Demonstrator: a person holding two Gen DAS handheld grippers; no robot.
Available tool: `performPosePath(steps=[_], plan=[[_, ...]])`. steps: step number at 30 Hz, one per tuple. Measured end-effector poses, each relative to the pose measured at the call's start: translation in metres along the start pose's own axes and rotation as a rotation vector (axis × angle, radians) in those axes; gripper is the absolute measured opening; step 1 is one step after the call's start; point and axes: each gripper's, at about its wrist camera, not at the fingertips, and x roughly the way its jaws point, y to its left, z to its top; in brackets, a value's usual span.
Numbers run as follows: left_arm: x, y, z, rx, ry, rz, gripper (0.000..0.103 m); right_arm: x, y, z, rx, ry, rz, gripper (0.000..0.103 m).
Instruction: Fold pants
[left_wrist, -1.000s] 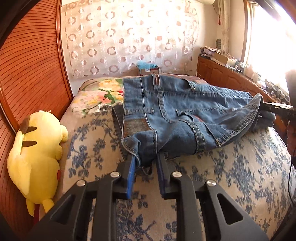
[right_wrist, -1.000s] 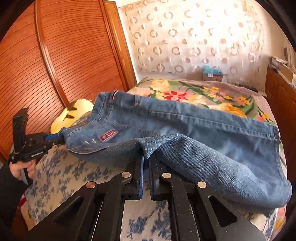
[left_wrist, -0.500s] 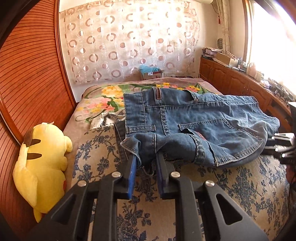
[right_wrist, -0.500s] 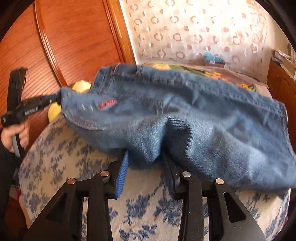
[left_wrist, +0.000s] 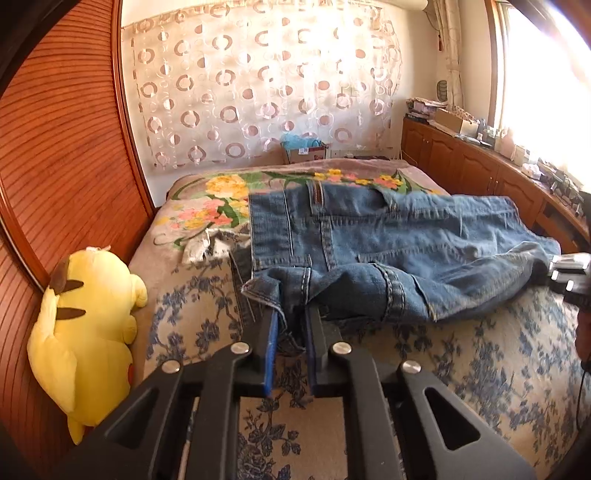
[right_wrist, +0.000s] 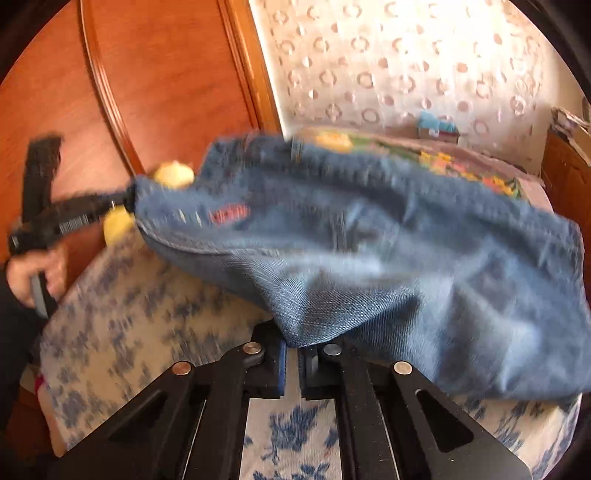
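So we've got the jeans (left_wrist: 388, 251) spread across the middle of the bed (left_wrist: 480, 369), on top of the blanket (left_wrist: 207, 218) at the far end. In the left wrist view our left gripper (left_wrist: 290, 332) is at the jeans' near edge with cloth between its fingers, and the right gripper (left_wrist: 570, 277) is at their right end. The plush (left_wrist: 85, 317) lies left of the bed, against the wardrobe (left_wrist: 62, 155). A box (left_wrist: 304, 149) sits beyond the bed's far end, before the curtain (left_wrist: 258, 85). Cabinets (left_wrist: 480, 173) run along the right.

both wrist cameras look down, close, sharing the jeans (left_wrist: 388, 251) on the bed (left_wrist: 480, 369).
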Motion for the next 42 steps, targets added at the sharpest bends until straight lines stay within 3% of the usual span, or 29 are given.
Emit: performPosePath(steps=[7,13,17,19,24,29,38,42], plan=[[-0.048,-0.004,0.044,0.004,-0.11,0.009,0.006,-0.059,0.008,0.061,-0.026,-0.143,-0.027,0.0],[-0.105,-0.007,0.05,0.02,-0.196,0.015,0.006,-0.103,0.029,0.064,-0.05,-0.196,-0.009,0.0],[-0.136,-0.004,0.023,0.026,-0.201,0.018,0.006,-0.123,0.049,0.041,-0.065,-0.173,0.032,0.0],[-0.149,-0.005,-0.005,0.028,-0.177,0.012,0.006,-0.126,0.06,0.017,-0.071,-0.138,0.058,0.0],[-0.16,-0.015,-0.071,0.029,-0.102,-0.011,0.006,-0.117,0.075,-0.041,-0.06,-0.056,0.068,0.0],[-0.162,-0.027,-0.128,-0.021,-0.049,-0.03,0.006,-0.105,0.079,-0.073,-0.035,-0.013,0.056,0.0],[-0.187,-0.03,-0.154,-0.065,-0.062,-0.042,0.006,-0.125,0.093,-0.093,-0.053,-0.016,0.057,0.0],[-0.189,-0.035,-0.175,-0.055,-0.009,-0.043,0.006,-0.123,0.093,-0.105,-0.041,0.003,0.064,0.0]])
